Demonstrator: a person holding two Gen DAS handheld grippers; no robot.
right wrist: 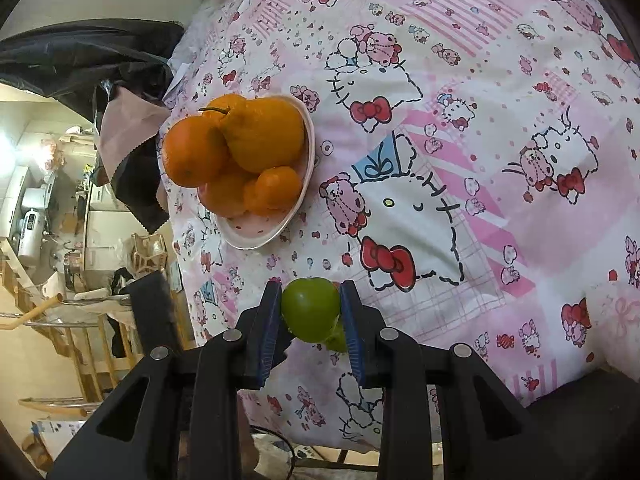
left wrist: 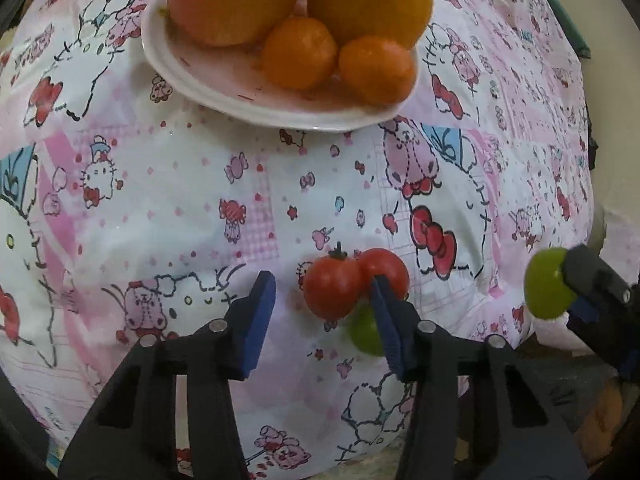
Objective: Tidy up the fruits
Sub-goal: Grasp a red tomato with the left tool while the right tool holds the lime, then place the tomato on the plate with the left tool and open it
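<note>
A white plate [left wrist: 224,92] at the top of the left wrist view holds several oranges [left wrist: 300,52]. Two red cherry tomatoes [left wrist: 332,288] and a green fruit [left wrist: 366,330] lie on the tablecloth by my left gripper's right finger. My left gripper [left wrist: 322,312] is open and empty, low over the cloth. My right gripper [right wrist: 310,316] is shut on a green tomato [right wrist: 310,308] and holds it above the cloth; it also shows in the left wrist view [left wrist: 546,286]. The plate [right wrist: 256,236] of oranges [right wrist: 260,136] lies ahead and left of it.
The table is covered by a pink and white cartoon-print cloth [right wrist: 460,140]. Its edge runs along the left of the right wrist view, with dark fabric [right wrist: 100,56] and room clutter beyond.
</note>
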